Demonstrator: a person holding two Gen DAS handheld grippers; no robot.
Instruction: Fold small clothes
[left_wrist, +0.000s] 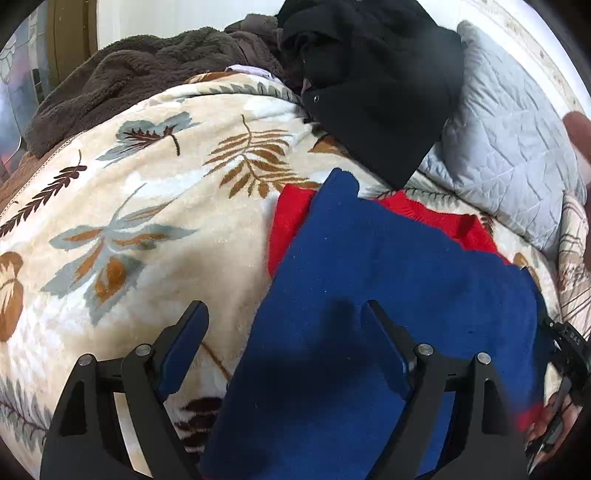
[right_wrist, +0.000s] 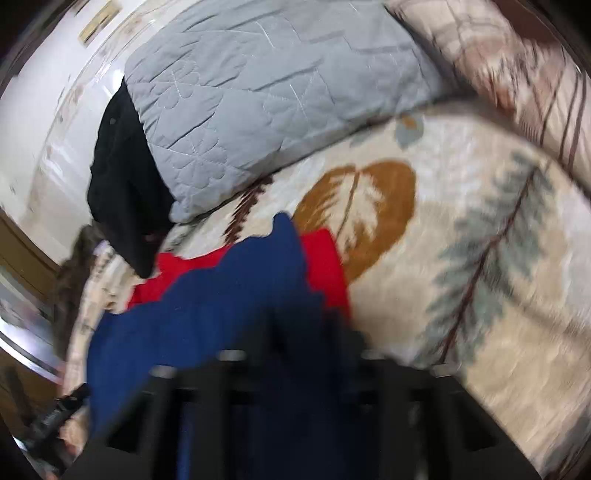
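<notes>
Bedroom in a home, seen from above a bed. Bed surface covered w/ cream plush blanket (left_wrist: 155, 206) printed w/ leaf and feather motifs; grey quilted pillow (left_wrist: 506, 155) at its far edge, touching a second patterned cover (right_wrist: 524, 74). Brown fleece throw (left_wrist: 122, 85) bunched at far left, black garment (left_wrist: 373, 85) heaped beside pillow. White wall (left_wrist: 177, 18) and wooden frame or door (left_wrist: 70, 37) behind.

Left gripper (left_wrist: 284, 314): matte black arms, silver pivot screws, blue pads (left_wrist: 184, 347); right gripper (right_wrist: 295, 332) a black blur.
</notes>
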